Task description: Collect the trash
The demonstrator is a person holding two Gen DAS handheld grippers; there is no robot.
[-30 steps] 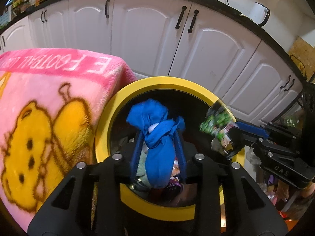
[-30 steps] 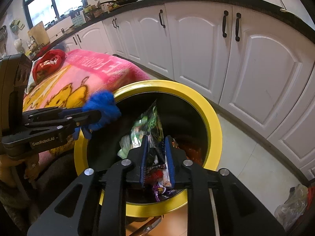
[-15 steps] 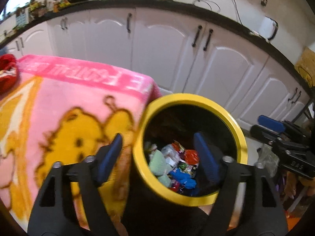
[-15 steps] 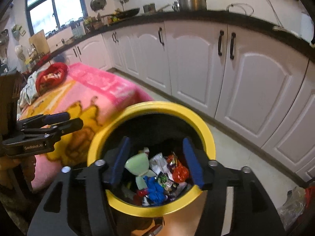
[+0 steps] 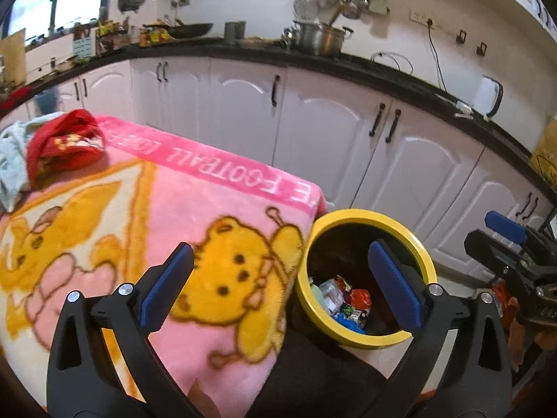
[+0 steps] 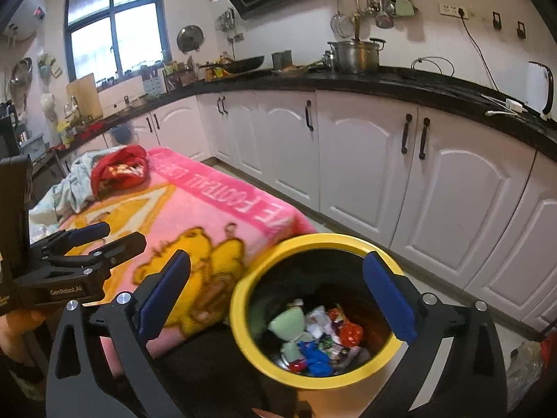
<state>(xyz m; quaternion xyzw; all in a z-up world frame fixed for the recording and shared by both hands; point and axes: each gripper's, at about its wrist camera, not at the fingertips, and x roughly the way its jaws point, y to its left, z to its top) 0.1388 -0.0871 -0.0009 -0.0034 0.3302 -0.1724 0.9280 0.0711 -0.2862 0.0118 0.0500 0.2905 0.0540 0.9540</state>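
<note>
Jaws on both the left gripper (image 5: 280,285) & right gripper (image 6: 276,294) have just been opening, now spread wide w/ nothing between the pads. Round yellow-rimmed black bin (image 6: 243,331) holds the crumpled wrappers & blue scrap trash (image 6: 316,338), below the right jaws at approx 5 o'clock. In left-wrist view the bin sits toward 3 o'clock, touching the pink cartoon-bear fleece blanket (image 5: 195,209).

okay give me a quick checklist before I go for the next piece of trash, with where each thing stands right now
1. Left gripper empty: ok, jaws just opened wide, nothing between them.
2. Right gripper empty: ok, also just opened, nothing held.
3. Dropped pieces inside the yellow bin: ok, blue wad and wrappers lie at the bottom.
4. Bin upright: ok.
5. Grippers apart from each other: ok.
6. Next trash located: cannot tell; the pink blanket shows only a red cloth.
</note>
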